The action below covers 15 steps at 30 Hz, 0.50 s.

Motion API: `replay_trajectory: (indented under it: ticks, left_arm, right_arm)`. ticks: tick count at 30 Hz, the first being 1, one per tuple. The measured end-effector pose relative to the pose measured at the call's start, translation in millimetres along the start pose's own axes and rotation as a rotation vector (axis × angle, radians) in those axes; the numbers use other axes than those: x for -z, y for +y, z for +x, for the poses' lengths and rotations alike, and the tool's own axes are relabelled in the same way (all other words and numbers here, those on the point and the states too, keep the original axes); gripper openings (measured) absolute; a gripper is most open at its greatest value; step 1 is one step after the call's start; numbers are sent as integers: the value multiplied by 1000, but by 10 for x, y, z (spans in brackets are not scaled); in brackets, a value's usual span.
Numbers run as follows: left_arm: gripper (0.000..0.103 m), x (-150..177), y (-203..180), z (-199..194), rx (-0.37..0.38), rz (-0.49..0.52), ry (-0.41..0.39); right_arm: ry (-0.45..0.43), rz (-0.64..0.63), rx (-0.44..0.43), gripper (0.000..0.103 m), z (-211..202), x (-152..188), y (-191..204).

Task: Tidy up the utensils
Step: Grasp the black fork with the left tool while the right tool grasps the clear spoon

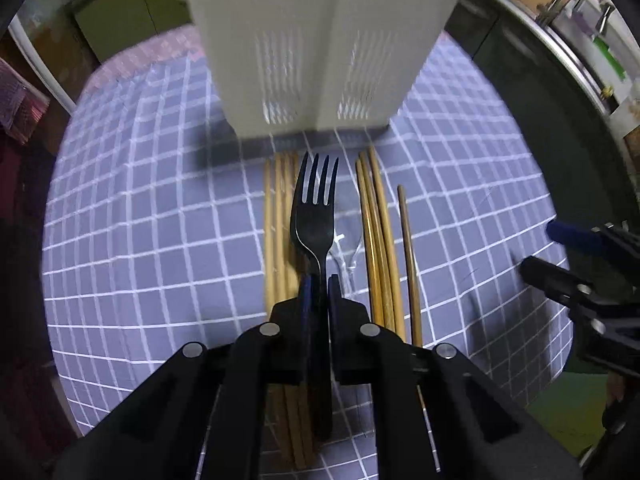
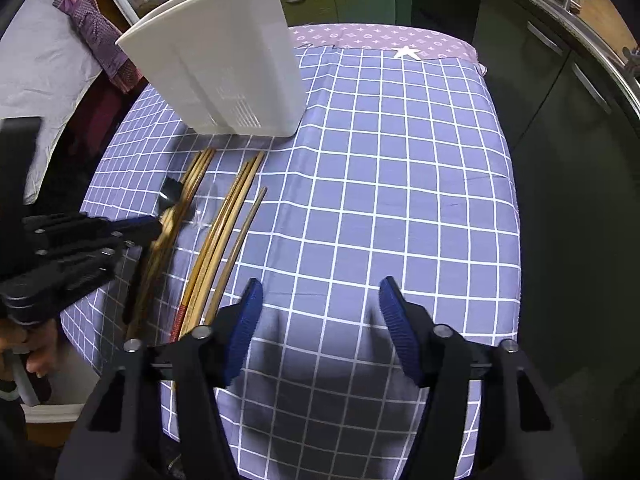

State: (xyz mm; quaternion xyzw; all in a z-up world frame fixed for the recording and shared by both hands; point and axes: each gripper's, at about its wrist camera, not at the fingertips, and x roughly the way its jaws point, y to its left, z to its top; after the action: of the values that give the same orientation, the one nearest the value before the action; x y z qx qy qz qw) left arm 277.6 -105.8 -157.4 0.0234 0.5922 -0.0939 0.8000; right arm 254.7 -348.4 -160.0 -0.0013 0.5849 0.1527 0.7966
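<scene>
Black two-finger grippers with blue pads

Left gripper [image 1: 319,292] and right gripper [image 2: 320,304]: matte black angular arms, round silver screws, ribbed blue fingers [image 2: 394,316]; bare hand [image 2: 34,354] behind.

Left wrist view: looks forward and down along the left gripper [image 1: 319,284], close above the checked tablecloth [image 1: 160,220], facing the white utensil holder [image 1: 320,40] head-on. Right wrist view: sits higher and farther right, looks past the right gripper [image 2: 320,304] across the cloth. The 2 views share the holder [image 2: 224,60], the chopsticks [image 2: 224,224] and the cloth; each sees the other gripper at its edge.
</scene>
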Motion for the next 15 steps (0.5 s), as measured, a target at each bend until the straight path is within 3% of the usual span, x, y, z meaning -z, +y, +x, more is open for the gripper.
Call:
replay_trajectory:
  ticks: [7, 11, 15]
  left_arm:
    - [8, 151, 222, -423, 16, -44, -139]
    - [8, 255, 339, -641, -10, -40, -220]
    - [8, 308, 450, -752, -1, -41, -255]
  right_arm:
    - [77, -32, -66, 30, 189, -153, 407]
    - [134, -49, -104, 22, 383, -262, 717]
    - [169, -42, -96, 21, 523, -373, 902]
